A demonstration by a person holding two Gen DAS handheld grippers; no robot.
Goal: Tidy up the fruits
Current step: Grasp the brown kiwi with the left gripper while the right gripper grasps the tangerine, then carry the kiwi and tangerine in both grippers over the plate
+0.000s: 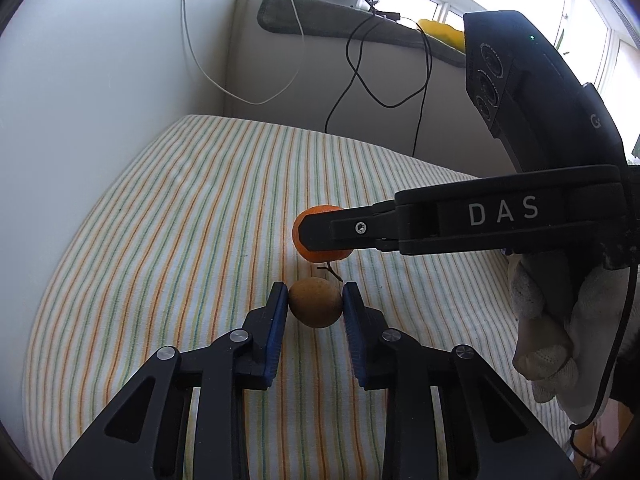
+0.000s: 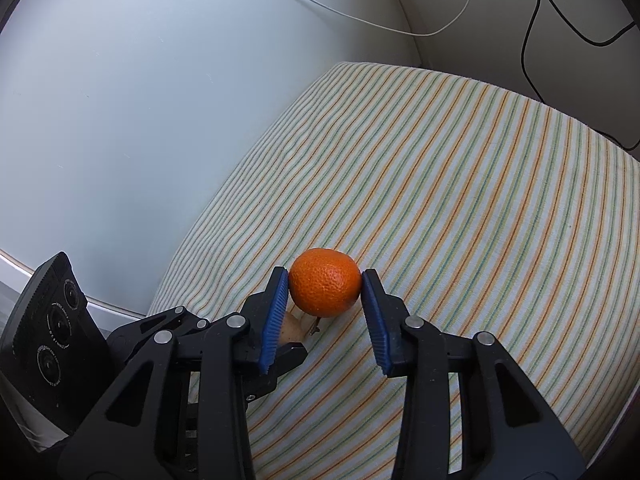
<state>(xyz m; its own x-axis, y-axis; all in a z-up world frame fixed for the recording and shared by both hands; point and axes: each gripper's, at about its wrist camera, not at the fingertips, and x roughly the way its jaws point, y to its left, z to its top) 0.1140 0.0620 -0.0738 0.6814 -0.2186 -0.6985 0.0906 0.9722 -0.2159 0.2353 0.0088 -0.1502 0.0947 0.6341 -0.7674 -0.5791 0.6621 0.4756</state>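
orange [image 2: 325, 287]: firm, light, rolls; clamped across middle by right claw [image 2: 325, 290]
brown fruit [image 1: 315, 302]: small, hard; pinched by left claw [image 1: 315, 305]

In the left wrist view, the right gripper [image 1: 320, 236] crosses in front of the orange [image 1: 320, 254], so only the top rim and underside show. In the right wrist view, the brown fruit [image 2: 290, 328] at seven o'clock of the orange [image 2: 325, 282] is mostly hidden behind a blue pad and the left gripper [image 2: 294, 334]. The gloved hand [image 1: 548, 320] is cut off at three o'clock. The yellow thing [image 1: 440, 32] on the sill is too blurred to identify.
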